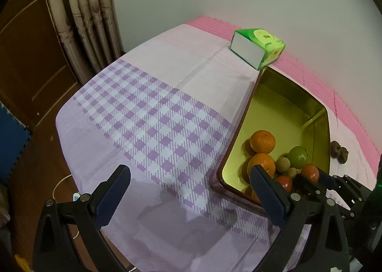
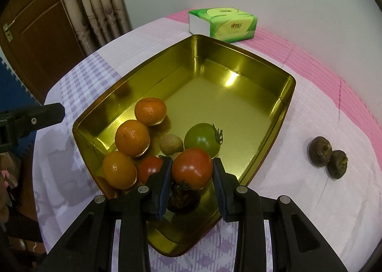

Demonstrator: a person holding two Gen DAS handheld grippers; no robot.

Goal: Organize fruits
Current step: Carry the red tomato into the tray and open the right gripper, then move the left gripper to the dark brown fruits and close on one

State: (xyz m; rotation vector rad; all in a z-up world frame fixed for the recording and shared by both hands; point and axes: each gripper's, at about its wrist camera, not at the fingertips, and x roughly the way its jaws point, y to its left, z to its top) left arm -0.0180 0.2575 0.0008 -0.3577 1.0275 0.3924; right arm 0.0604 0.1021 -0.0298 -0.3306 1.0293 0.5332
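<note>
A gold metal tray [image 2: 238, 62] [image 1: 286, 95] holds three oranges [image 2: 132, 138], a green tomato [image 2: 203, 139], a red tomato [image 2: 149, 168], a small brown fruit [image 2: 170, 144] and a dark fruit [image 2: 182, 196]. My right gripper [image 2: 192, 171] is shut on a red tomato [image 2: 192, 171] just above the tray's near end. Two dark round fruits [image 2: 328, 155] [image 1: 337, 150] lie on the cloth right of the tray. My left gripper [image 1: 191, 190] is open and empty over the checked cloth, left of the tray.
A green tissue pack [image 2: 222, 23] [image 1: 257, 46] lies behind the tray near the wall. A purple checked cloth [image 1: 155, 117] covers the table. Curtains [image 1: 81, 14] and a wooden door [image 2: 35, 33] stand to the left.
</note>
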